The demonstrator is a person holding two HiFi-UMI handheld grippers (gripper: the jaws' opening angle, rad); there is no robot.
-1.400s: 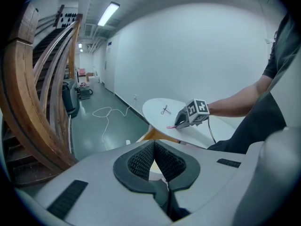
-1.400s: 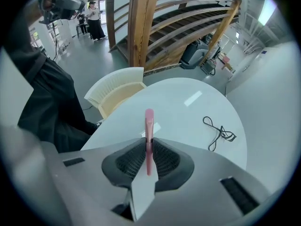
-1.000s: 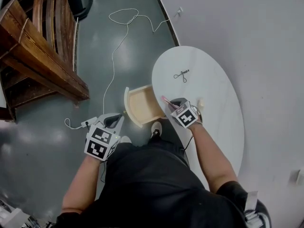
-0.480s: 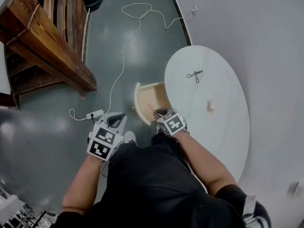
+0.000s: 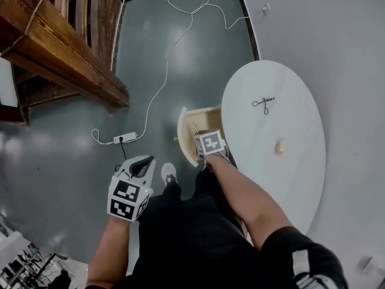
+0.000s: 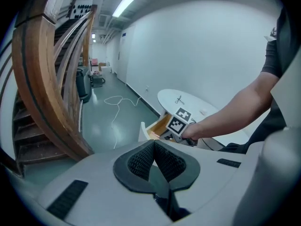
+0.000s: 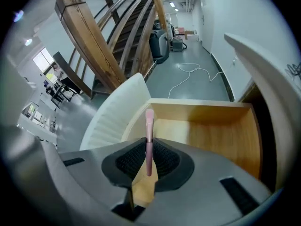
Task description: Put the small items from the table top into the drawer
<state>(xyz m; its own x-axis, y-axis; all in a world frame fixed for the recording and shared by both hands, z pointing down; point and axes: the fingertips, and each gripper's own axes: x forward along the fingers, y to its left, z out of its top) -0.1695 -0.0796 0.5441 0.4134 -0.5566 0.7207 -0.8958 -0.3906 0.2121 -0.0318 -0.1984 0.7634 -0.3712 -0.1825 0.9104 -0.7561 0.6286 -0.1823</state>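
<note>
Right gripper (image 7: pixel 149 158) is pinching a thin pink brush (image 7: pixel 149 135) between its pads, and the brush tip sticks out past them. A second ago this gripper was over the white desk (image 5: pixel 301 179). Now it has come down and across to the open wooden drawer (image 7: pixel 207 135) at the desk's edge. So the brush is off the desk and held just above the inside of the drawer, but it has not been let go yet. I think the next thing is to spread the pads so the brush drops in. Left gripper (image 6: pixel 155 160) is pressed together with nothing in it, out over the floor. Two more things lie on the desk, a small black thing (image 5: pixel 263 104) and a small tan lump (image 5: pixel 279 147), so the job is not done.
</note>
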